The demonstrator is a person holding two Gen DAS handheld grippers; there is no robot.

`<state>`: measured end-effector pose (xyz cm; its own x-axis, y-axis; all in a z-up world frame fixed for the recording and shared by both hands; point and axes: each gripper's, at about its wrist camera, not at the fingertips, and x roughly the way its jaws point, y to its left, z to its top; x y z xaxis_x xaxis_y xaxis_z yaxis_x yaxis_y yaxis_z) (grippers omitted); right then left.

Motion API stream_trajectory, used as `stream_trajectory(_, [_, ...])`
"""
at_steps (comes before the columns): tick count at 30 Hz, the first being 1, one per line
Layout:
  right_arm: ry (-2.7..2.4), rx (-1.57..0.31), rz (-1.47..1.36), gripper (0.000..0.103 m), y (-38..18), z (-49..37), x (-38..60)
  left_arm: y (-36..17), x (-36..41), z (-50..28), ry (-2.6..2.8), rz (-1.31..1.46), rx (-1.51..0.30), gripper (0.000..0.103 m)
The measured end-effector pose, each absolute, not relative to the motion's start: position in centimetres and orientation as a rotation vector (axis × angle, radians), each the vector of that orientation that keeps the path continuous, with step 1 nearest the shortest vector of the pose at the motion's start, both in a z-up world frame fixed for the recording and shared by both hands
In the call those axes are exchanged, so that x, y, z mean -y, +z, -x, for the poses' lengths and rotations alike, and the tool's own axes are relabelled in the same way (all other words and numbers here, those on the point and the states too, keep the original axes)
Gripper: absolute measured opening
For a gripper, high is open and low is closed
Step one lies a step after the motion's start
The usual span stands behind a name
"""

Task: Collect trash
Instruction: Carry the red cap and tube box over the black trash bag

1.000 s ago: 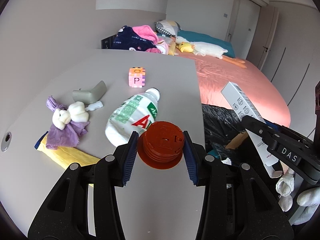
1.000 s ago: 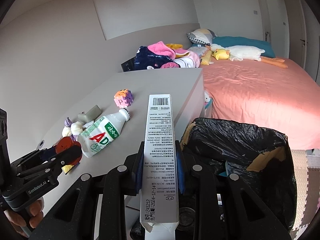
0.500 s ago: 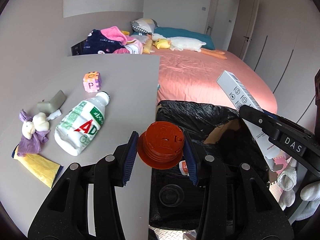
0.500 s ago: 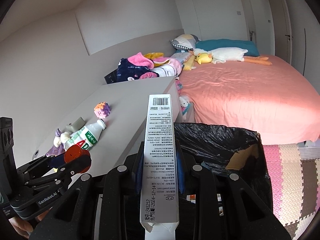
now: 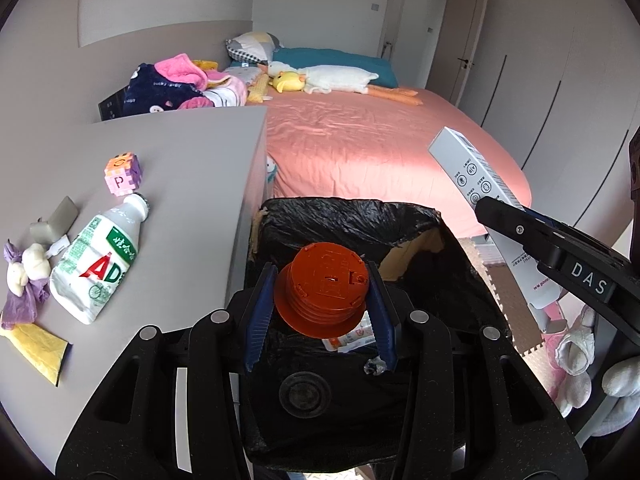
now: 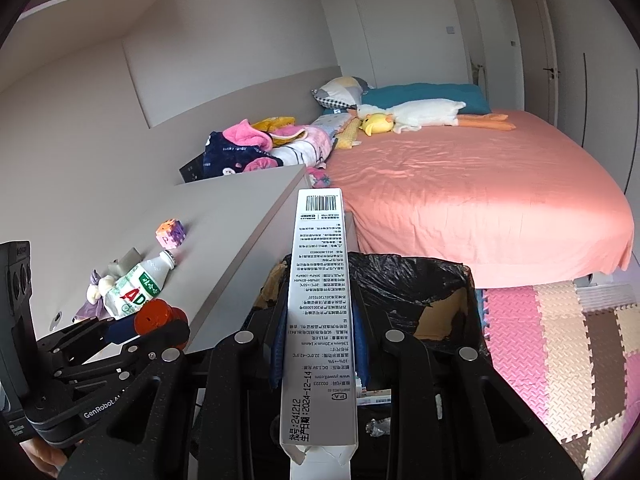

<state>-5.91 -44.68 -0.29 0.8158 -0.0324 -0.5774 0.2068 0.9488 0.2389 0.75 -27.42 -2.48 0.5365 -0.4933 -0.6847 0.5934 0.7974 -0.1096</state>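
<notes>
The left gripper (image 5: pixel 322 300) is clamping an orange cap (image 5: pixel 324 288) above the black-lined bin (image 5: pixel 348 212); the right gripper (image 6: pixel 320 344) is clamping a white carton (image 6: pixel 320 312) over it; neither is dropped yet; a crushed bottle (image 5: pixel 100 264) is lying on the grey table (image 5: pixel 192 168), uncollected.

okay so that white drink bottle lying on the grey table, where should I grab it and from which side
Judging from its pose, take the white drink bottle across the middle of its labelled body, coming down from above. It lies flat on the grey table, cap end pointing away toward the letter cube, so fingers closing across its width should fit. The bottom looks crumpled, so grip above that.
</notes>
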Motion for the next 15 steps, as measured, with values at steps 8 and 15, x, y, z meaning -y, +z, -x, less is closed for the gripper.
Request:
stream_trajectory(8, [-0.165,-0.588,-0.324,0.028,0.0,6.7,46.7,-2.2,29.9,-0.5,-0.698,-0.163,-0.773,0.043])
stream_trajectory(15, [-0.197,-0.582,-0.340,0.028,-0.1,7.3,48.2,-2.4,32.1,-0.4,-0.735,-0.188,-0.784,0.043])
